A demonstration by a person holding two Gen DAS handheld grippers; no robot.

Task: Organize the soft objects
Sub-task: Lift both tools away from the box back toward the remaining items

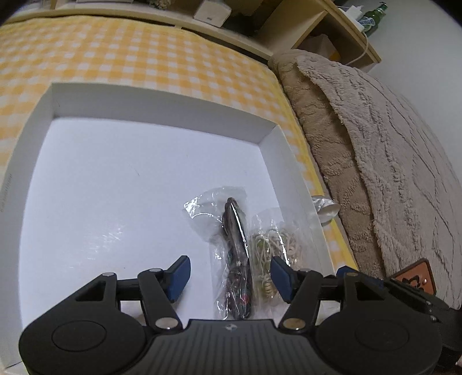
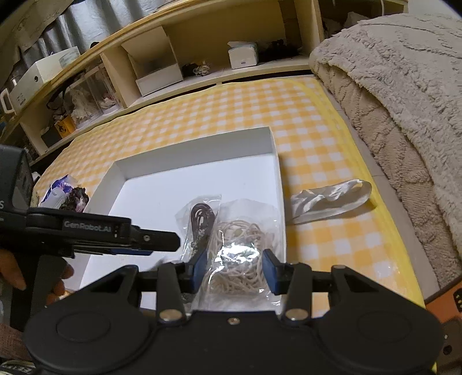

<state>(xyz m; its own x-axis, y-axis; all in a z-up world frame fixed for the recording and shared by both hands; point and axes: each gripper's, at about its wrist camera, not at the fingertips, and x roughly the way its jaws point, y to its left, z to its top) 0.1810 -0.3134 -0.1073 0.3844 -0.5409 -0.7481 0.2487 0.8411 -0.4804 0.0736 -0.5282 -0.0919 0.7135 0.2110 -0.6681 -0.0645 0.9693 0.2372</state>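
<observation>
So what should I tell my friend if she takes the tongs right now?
Left tongs: open, empty, over the bagged dark cord.
Right tongs: open around the clear bag of cream string, not gripping.
Both bags lie in the shallow white cardboard box.
Left to do: crumpled white cloth on the yellow checked sheet, right of the box.

A yellow-and-white checked cloth (image 2: pixel 219 112) covers the flat surface. Along its far edge runs a low, pale wooden shelf unit (image 2: pixel 202 37) with open cubbies holding a white cardboard box (image 2: pixel 157 78) and a white tissue dispenser (image 2: pixel 242 54). On the right lies a thick, beige fleece blanket (image 1: pixel 384 150), folded, against a plain white wall (image 1: pixel 427 49). A green glass bottle (image 1: pixel 375 14) stands on a wooden shelf (image 1: pixel 346 31).
</observation>
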